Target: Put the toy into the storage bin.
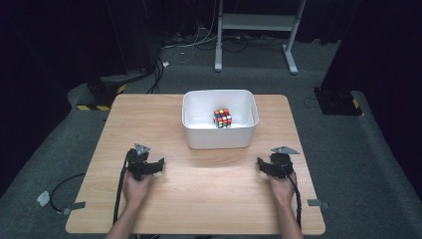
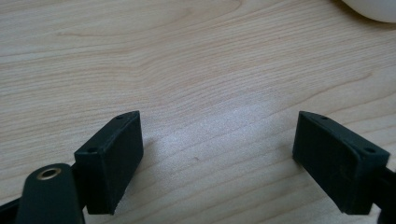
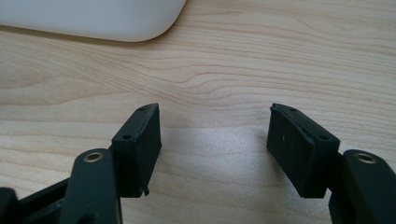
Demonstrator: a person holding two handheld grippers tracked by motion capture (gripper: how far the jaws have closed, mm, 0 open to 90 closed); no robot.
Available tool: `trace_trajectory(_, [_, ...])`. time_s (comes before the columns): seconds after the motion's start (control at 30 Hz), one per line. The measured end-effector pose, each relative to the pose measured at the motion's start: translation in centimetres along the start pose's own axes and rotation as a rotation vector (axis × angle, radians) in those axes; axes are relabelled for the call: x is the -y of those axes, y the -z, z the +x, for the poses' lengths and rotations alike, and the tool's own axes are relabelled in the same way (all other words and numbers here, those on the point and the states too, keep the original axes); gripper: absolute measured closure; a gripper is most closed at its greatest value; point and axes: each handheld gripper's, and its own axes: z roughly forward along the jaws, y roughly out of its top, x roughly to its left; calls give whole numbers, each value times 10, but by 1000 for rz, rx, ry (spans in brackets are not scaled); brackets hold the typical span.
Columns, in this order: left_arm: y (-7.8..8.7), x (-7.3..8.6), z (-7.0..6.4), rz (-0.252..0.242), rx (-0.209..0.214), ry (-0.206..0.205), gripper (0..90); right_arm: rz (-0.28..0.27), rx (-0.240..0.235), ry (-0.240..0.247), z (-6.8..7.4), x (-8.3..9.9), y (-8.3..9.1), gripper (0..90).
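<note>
Left gripper (image 1: pixel 160 163): held in left hand (image 1: pixel 136 188) at 7 o'clock on the table (image 1: pixel 214 199), resting low over bare wood, jaws spread wide and pointed inward toward table centre, nothing between them; same spread seen in left gripper view (image 2: pixel 217 154), with wood grain alone in the gap and a corner of the white tub (image 2: pixel 373 8) at 1 o'clock. Cable trailing back along the forearm toward the near edge. White tub (image 1: pixel 220 134): rounded rectangular bin, upright, at 12 o'clock on the table, near the far edge, well apart from both grippers. Puzzle cube (image 1: pixel 223 118): multicoloured, scrambled faces, lying inside the tub on its floor, roughly central, slightly turned; touched by neither tool. Right gripper (image 1: pixel 259 163): held in right hand (image 1: pixel 282 186) at 5 o'clock, likewise low over the wood, jaws parted wide and empty, aimed inward; confirmed in right gripper view (image 3: pixel 215 149), tub edge (image 3: pixel 93 21) at 11 o'clock. Progress, judged: work on the cube not yet under way, or else finished with the cube already deposited; not decidable from this layout. If retrieval intended: reach into the tub, grasp and lift all remaining. If deposit intended: nothing left but rest position.
</note>
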Motion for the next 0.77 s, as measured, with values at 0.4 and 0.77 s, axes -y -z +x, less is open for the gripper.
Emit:
trace_trajectory(0.4, [0, 0, 0, -1, -2, -1, 165, 15, 40, 48, 8, 0, -1, 338])
trace_trajectory(0.77, [0, 0, 0, -1, -2, 1, 164, 17, 48, 41, 8, 0, -1, 321])
